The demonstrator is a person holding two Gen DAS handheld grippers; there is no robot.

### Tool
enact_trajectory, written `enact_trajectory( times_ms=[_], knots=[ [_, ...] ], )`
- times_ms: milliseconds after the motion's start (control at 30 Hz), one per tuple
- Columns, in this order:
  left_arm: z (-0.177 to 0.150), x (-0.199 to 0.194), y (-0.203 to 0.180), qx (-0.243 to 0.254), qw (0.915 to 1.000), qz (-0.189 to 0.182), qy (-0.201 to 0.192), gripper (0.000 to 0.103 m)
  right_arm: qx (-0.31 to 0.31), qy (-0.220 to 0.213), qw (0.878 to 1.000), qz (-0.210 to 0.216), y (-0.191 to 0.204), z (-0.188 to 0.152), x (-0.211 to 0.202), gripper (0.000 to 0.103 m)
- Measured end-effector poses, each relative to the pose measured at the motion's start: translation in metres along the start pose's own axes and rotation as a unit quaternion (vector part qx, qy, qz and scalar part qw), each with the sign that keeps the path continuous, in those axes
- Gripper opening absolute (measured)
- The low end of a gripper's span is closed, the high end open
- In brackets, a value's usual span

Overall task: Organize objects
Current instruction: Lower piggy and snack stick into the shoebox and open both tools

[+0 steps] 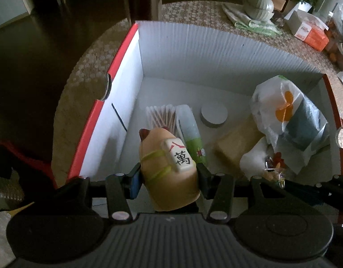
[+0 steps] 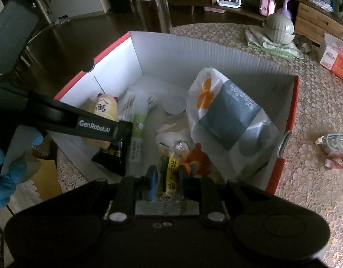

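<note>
The left claw [image 1: 168, 176] is pinching a tan cat figurine [image 1: 169, 172] with a mahjong tile [image 1: 180, 157] strapped to its back, holding it just inside the near left corner of the white box [image 1: 193, 51] with red outer walls. From the right wrist camera the same figurine [image 2: 105, 109] is showing past the left claw's arm [image 2: 59, 116], close to the box's left wall. The right claw [image 2: 167, 178] is pressing its fingers on a yellow-and-green snack packet [image 2: 170, 174], over the near edge of the box [image 2: 216, 53].

The box is sitting on a round worktop [image 2: 305, 201] covered in a pebble-patterned cloth. Inside it, a pack of cotton swabs [image 1: 159, 117] is lying beside a green-and-white tube [image 1: 191, 134], and a round white lid [image 1: 214, 117] is resting on the floor of the box farther back. A tan block [image 1: 236, 147] is lying toward the right, touching a white plastic bag [image 1: 287, 116] with an orange flower print and a grey panel, which is filling the right side. A red-orange trinket [image 2: 197, 159] is lying near the snack packet.

Outside the box, a pale green ribbed bowl [image 2: 279, 29] is sitting on a folded cloth [image 2: 276, 44], an orange-and-white carton [image 2: 336, 58] is standing at the far right, and a tall glass jar [image 2: 153, 9] is standing behind the box.
</note>
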State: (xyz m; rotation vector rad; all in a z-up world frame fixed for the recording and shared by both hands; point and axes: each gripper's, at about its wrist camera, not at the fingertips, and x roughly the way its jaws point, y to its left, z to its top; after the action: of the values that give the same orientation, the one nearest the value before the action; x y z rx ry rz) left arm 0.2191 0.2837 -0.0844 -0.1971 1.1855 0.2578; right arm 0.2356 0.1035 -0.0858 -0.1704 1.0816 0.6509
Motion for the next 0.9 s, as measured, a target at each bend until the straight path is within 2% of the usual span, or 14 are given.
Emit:
enact_trajectory(
  times_ms=[133,233,300,433,600,767,900],
  knots=[
    [0.001,0.007,0.002,-0.005,1.0000,-0.002,0.007,0.051,0.007,0.005,1.000,0.003,-0.001,0.000,0.001,0.023],
    [-0.001,0.010,0.002,-0.008,0.9999,-0.003,0.009,0.057,0.004,0.004,1.000,0.007,0.000,-0.001,-0.003,0.027],
    [-0.003,0.010,0.000,-0.009,0.9999,-0.004,0.008,0.064,0.002,0.002,1.000,0.010,0.000,-0.001,-0.007,0.034],
    [-0.005,0.005,-0.004,-0.016,0.9998,-0.007,0.005,0.073,0.000,-0.008,1.000,0.011,0.002,-0.001,-0.019,0.042],
    [-0.004,-0.006,-0.007,-0.023,0.9997,-0.004,0.001,0.080,-0.002,-0.026,1.000,0.017,0.003,-0.002,-0.037,0.064],
    [-0.007,-0.024,-0.005,-0.036,0.9989,-0.028,-0.013,0.082,-0.011,-0.043,0.999,0.029,0.004,-0.004,-0.061,0.072],
    [-0.010,-0.043,-0.005,-0.041,0.9982,-0.033,-0.029,0.091,-0.014,-0.059,0.998,0.034,-0.002,-0.006,-0.083,0.076]
  ],
)
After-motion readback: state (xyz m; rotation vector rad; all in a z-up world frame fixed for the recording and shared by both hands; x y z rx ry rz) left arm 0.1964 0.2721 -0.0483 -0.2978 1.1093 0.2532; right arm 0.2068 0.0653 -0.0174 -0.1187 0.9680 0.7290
